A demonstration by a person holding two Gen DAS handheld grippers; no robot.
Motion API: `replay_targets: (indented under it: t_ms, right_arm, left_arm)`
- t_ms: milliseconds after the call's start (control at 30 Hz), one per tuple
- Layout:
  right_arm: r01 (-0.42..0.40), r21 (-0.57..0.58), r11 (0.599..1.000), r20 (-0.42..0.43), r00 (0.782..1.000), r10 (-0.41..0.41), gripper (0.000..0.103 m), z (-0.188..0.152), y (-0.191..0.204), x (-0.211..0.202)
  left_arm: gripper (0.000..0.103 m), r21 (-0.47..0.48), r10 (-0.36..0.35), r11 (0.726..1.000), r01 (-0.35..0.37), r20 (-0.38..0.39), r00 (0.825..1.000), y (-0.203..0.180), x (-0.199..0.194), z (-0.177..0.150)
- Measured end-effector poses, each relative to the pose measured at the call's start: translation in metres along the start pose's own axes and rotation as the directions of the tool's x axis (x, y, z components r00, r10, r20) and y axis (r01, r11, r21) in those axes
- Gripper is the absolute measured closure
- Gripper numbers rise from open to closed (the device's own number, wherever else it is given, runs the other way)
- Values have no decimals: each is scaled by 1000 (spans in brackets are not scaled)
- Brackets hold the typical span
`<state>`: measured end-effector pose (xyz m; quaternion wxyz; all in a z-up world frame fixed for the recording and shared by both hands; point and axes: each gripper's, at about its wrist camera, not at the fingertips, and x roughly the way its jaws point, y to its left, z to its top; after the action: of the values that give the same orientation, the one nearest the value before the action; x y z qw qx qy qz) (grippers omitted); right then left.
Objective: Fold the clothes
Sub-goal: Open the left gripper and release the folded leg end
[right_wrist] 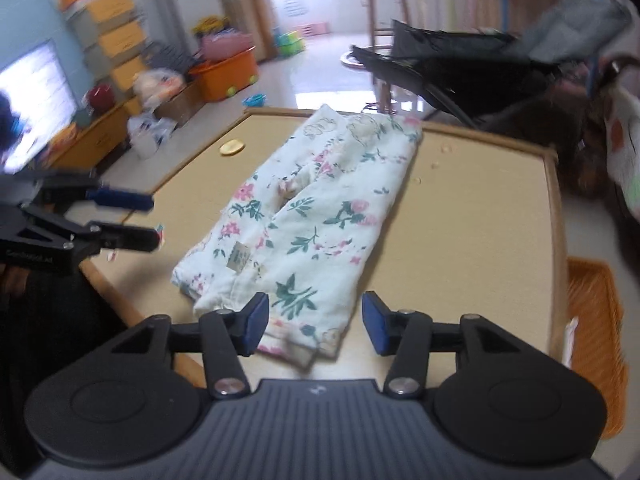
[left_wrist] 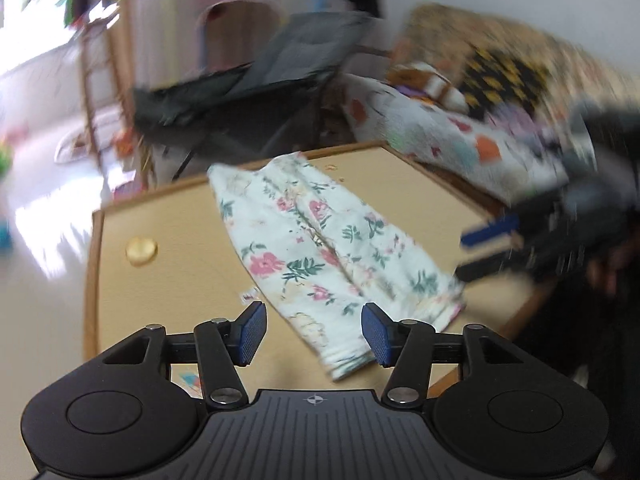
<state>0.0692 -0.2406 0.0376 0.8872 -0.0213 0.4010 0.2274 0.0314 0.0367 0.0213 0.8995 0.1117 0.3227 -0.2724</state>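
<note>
A floral garment (right_wrist: pixel 308 208) is laid flat and lengthwise on a tan table (right_wrist: pixel 480 248), already doubled over itself so that its two legs lie one beside the other with a seam line between them. Its near hem is seen just ahead of and between the jaws of the right gripper (right_wrist: pixel 316 328), and no cloth is pinched there: the blue pads (right_wrist: pixel 256 322) are parted and the fabric lies beneath them on the table, so this gripper is judged released. The left gripper (left_wrist: pixel 314 332) is likewise held with its jaws apart and nothing between them; the garment's near end is seen ahead of its right-hand pad and partly under it. Both tools are tilted downward toward the cloth, which is probably why the hem fills the gap in each view.

The garment is kept near the table's front edge, presumably so that both ends can be reached. A small round yellow object (right_wrist: pixel 232 147) is left on the table well to the left of the cloth, clear of the fold. In the right wrist view the left gripper is shown off to the left of the jaws, near the table's edge and apart from the fabric. One fold appears done; a further fold across the length is judged to remain
</note>
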Motion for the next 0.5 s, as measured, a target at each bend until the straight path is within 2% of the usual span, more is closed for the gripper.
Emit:
replay_targets:
  t_ms: [67, 167, 233, 333, 400, 500]
  right_arm:
    - [0, -112, 994, -29, 1000, -3, 51, 0, 3, -2]
    - [44, -301, 952, -21, 998, -52, 51, -3, 13, -5]
    - [5, -396, 918, -33, 999, -20, 51, -5, 16, -6]
    - [-63, -503, 862, -83, 996, 25, 51, -5, 21, -3]
    - [-104, -568, 817, -118, 992, 44, 51, -6, 25, -1]
    - [-148, -610, 779, -148, 986, 72, 51, -8, 31, 5]
  left_arm:
    - [48, 59, -27, 998, 27, -3, 1000, 0, 0, 1]
    - [48, 146, -71, 987, 70, 0, 997, 0, 2, 5]
    - [48, 279, -67, 958, 71, -24, 997, -5, 5, 6]
    - [48, 454, -92, 883, 122, -87, 992, -14, 10, 2]
    - [48, 502, -128, 848, 171, -119, 985, -18, 12, -1]
    - [48, 516, -157, 830, 210, -145, 977, -18, 16, -4]
